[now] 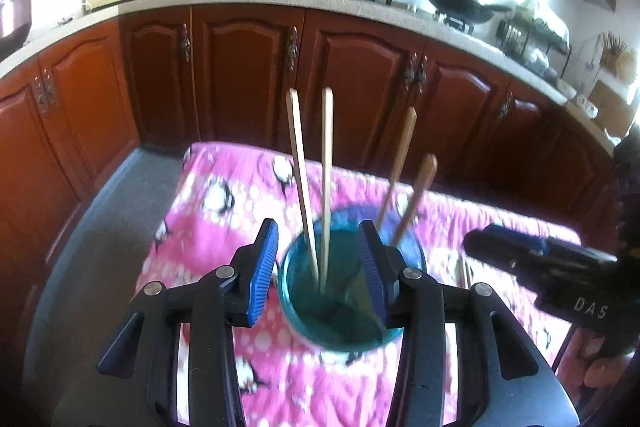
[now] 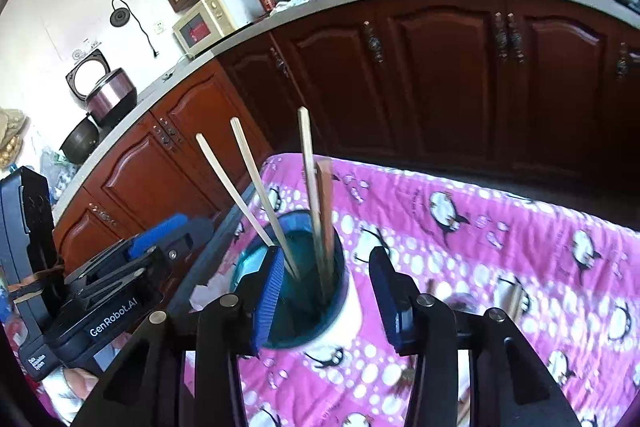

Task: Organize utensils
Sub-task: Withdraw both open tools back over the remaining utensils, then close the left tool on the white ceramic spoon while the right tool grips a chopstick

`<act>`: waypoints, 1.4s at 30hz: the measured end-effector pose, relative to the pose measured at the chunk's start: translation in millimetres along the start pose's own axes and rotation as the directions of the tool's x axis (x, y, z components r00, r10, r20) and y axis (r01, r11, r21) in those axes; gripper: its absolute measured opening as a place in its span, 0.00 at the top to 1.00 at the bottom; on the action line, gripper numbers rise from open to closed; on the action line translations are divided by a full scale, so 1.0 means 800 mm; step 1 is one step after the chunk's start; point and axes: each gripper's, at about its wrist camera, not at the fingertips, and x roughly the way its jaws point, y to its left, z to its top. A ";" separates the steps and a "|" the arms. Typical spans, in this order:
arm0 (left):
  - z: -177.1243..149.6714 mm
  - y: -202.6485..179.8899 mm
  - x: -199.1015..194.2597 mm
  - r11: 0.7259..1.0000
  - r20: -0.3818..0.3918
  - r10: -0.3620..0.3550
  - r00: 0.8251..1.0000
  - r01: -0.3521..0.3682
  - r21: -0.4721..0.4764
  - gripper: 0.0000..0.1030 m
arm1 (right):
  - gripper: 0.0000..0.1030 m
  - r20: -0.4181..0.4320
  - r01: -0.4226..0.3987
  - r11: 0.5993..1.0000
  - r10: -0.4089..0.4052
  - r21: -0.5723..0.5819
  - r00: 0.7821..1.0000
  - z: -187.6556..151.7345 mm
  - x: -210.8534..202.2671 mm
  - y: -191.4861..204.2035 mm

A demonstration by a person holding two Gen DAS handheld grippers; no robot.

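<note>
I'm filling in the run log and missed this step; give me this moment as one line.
left gripper: open, empty | right gripper: open, empty | chopsticks: four standing in blue cup | pink cloth: under cup

Left claw (image 1: 318,269) and right claw (image 2: 326,293) both tilt downward, jaws apart, gripping nothing.
</note>
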 end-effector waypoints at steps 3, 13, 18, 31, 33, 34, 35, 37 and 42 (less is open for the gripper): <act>-0.023 -0.009 -0.010 1.000 -0.026 -0.001 1.000 0.002 0.006 0.60 | 0.59 0.002 0.045 0.999 -0.045 -0.004 0.999 -0.021 -0.016 -0.003; -0.099 -0.065 -0.028 0.995 -0.157 -0.080 0.984 0.089 0.054 0.59 | 0.58 -0.024 0.127 0.992 -0.126 0.022 0.992 -0.078 -0.064 -0.029; -0.136 -0.103 -0.027 0.985 -0.228 -0.119 0.966 0.143 0.096 0.59 | 0.58 -0.045 0.174 0.984 -0.172 0.047 0.984 -0.109 -0.086 -0.048; -0.177 -0.157 -0.025 0.964 -0.305 -0.143 0.942 0.203 0.174 0.59 | 0.58 -0.103 0.253 0.959 -0.241 0.130 0.965 -0.165 -0.113 -0.097; -0.180 -0.161 -0.025 0.961 -0.311 -0.144 0.939 0.208 0.183 0.59 | 0.58 -0.104 0.254 0.957 -0.241 0.138 0.965 -0.170 -0.116 -0.101; -0.182 -0.164 -0.025 0.959 -0.315 -0.145 0.938 0.211 0.187 0.59 | 0.58 -0.104 0.255 0.957 -0.241 0.141 0.965 -0.172 -0.118 -0.102; -0.183 -0.166 -0.025 0.959 -0.316 -0.144 0.938 0.212 0.191 0.59 | 0.58 -0.105 0.256 0.956 -0.242 0.142 0.964 -0.173 -0.119 -0.102; -0.185 -0.170 -0.024 0.957 -0.321 -0.142 0.936 0.213 0.198 0.59 | 0.58 -0.108 0.257 0.956 -0.243 0.144 0.964 -0.174 -0.119 -0.104; -0.189 -0.177 -0.023 0.952 -0.330 -0.140 0.934 0.218 0.213 0.59 | 0.58 -0.114 0.259 0.954 -0.243 0.153 0.963 -0.178 -0.121 -0.109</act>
